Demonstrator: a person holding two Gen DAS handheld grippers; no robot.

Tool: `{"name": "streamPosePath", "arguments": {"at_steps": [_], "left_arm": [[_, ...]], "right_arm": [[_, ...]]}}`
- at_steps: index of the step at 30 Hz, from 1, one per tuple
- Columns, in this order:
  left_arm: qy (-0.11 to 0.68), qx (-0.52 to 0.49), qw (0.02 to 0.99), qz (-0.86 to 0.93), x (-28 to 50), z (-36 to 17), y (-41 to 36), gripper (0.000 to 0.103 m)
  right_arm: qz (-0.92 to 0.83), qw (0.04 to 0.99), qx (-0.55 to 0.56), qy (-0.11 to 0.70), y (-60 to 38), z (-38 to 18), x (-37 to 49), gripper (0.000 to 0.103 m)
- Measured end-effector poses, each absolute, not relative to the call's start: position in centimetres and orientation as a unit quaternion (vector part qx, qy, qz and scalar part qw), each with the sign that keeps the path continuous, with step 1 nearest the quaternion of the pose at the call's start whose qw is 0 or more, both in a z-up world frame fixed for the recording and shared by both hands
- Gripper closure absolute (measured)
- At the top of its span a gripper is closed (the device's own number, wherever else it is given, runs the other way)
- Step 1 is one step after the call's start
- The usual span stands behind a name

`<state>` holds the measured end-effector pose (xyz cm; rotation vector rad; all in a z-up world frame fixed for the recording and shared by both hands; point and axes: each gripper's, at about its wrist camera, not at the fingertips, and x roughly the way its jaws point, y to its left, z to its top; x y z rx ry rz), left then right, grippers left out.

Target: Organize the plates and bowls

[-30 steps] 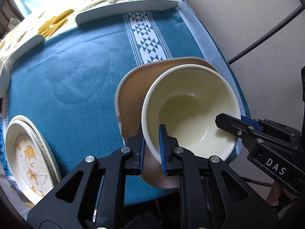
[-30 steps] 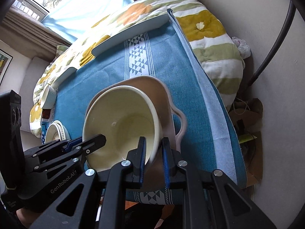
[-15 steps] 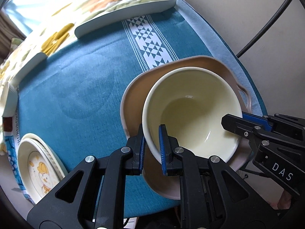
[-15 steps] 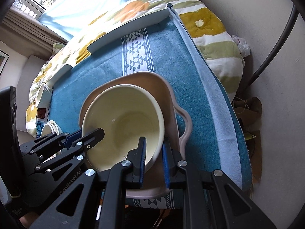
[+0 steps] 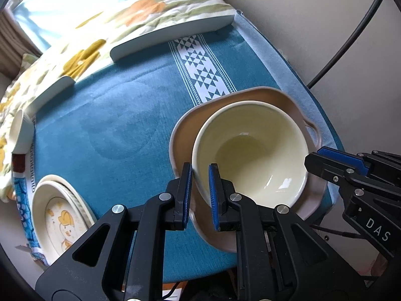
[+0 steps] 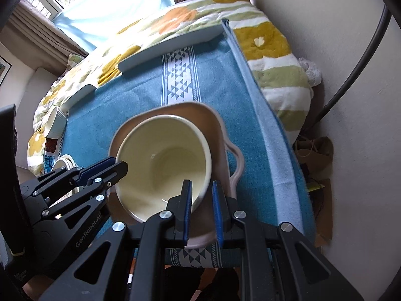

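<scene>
Teal cloth (image 5: pixel 112 115) with a white geometric band covers the counter, a flowered quilt (image 6: pixel 270 42) lies beyond it, and pale wall runs along the right side. Your left claw (image 5: pixel 200 178) is clamped on the near-left rim of the cream bowl (image 5: pixel 253 155), one pad outside the wall and one inside; your right claw (image 6: pixel 202 195) pinches the opposite rim the same way, so the bowl hangs between both hands. Under it sits the pink handled dish (image 5: pixel 183 135), its loop handle (image 6: pixel 236 160) pointing toward the counter's right edge. A second ago the bowl was tipped steeply and hung partly past the dish's edge; now it appears more level and centred inside the dish, and in both views the dish rim shows nearly all round it. I judge from that that the nesting step is nearly done, though you cannot tell from these views whether the bowl's foot already rests on the dish floor. Outward from there, the duck-print plates (image 5: pixel 60 215) lie stacked near the counter's left front corner, well apart from the dish, and a small white cup (image 5: pixel 20 135) stands at the far left edge. Both seem yet to be sorted, so once you settle the bowl and let go, those look like your next pieces.
</scene>
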<state>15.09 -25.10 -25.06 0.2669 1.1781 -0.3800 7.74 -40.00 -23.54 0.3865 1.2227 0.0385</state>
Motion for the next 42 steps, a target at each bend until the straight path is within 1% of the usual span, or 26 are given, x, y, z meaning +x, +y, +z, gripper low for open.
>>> {"name": "streamPosePath", "arguments": {"at_steps": [5,11,12,14,15,16,17,18,19,20,24,27,31,33,35,37,40,41,42], "left_arm": [[0.524,0.082,0.83,-0.172,14.0,-21.3,-23.0,0.091],[0.473,-0.001,0.874,-0.11,12.5,-15.1,-15.9,0.091],[0.467,-0.012,0.879,-0.094,12.4,-14.3,-14.6,0.09],[0.454,-0.036,0.888,-0.061,12.4,-12.9,-11.7,0.071],[0.448,-0.047,0.892,-0.043,12.5,-12.3,-10.2,0.033],[0.44,-0.057,0.896,-0.023,12.6,-11.9,-8.8,0.001],[0.426,-0.067,0.902,-0.004,12.5,-11.4,-7.4,0.001],[0.409,-0.08,0.909,0.009,12.4,-10.9,-5.8,0.0],[0.403,-0.094,0.91,0.013,12.6,-10.6,-4.3,0.0],[0.405,-0.106,0.908,0.019,13.0,-10.5,-2.9,0.0],[0.394,-0.161,0.902,0.066,14.5,-10.7,3.5,0.001],[0.39,-0.198,0.895,0.089,16.1,-11.0,7.9,0.001],[0.402,-0.224,0.881,0.108,19.4,-13.0,12.3,0.001],[0.41,-0.241,0.873,0.109,21.3,-14.6,14.2,0.001],[0.419,-0.257,0.865,0.099,23.4,-16.6,15.6,0.005],[0.438,-0.265,0.854,0.096,25.5,-18.9,16.9,0.017],[0.461,-0.281,0.837,0.089,28.3,-22.3,18.9,0.026],[0.467,-0.287,0.832,0.088,29.1,-23.4,19.5,0.026],[0.472,-0.291,0.827,0.088,29.7,-24.2,19.7,0.028]], "right_arm": [[0.047,0.821,0.173,0.542,-39.8,-20.5,7.1,0.088],[0.133,0.842,0.153,0.501,-37.1,-16.5,8.0,0.088],[0.15,0.844,0.149,0.494,-36.5,-15.9,8.4,0.088],[0.182,0.85,0.137,0.475,-35.0,-14.5,9.5,0.088],[0.197,0.853,0.13,0.466,-34.2,-13.9,9.9,0.083],[0.211,0.855,0.125,0.457,-33.4,-13.2,10.6,0.076],[0.225,0.857,0.123,0.448,-32.6,-12.6,11.3,0.052],[0.239,0.858,0.121,0.439,-31.6,-12.1,12.1,0.023],[0.252,0.859,0.119,0.43,-30.6,-11.5,12.8,0.012],[0.264,0.86,0.116,0.421,-29.6,-10.9,13.6,0.005],[0.304,0.86,0.082,0.402,-24.6,-9.2,17.5,0.005],[0.333,0.843,0.06,0.418,-20.1,-8.6,20.9,0.005],[0.352,0.828,0.051,0.434,-14.4,-9.6,26.0,0.005],[0.349,0.818,0.051,0.454,-11.6,-11.2,28.6,0.005],[0.355,0.8,0.053,0.481,-8.9,-13.5,31.0,0.005],[0.355,0.785,0.058,0.505,-7.1,-16.1,33.2,0.005],[0.347,0.767,0.067,0.535,-4.7,-19.9,35.5,0.005],[0.346,0.762,0.071,0.542,-4.0,-20.9,36.1,0.008],[0.345,0.758,0.073,0.548,-3.3,-21.9,36.7,0.013]]}}
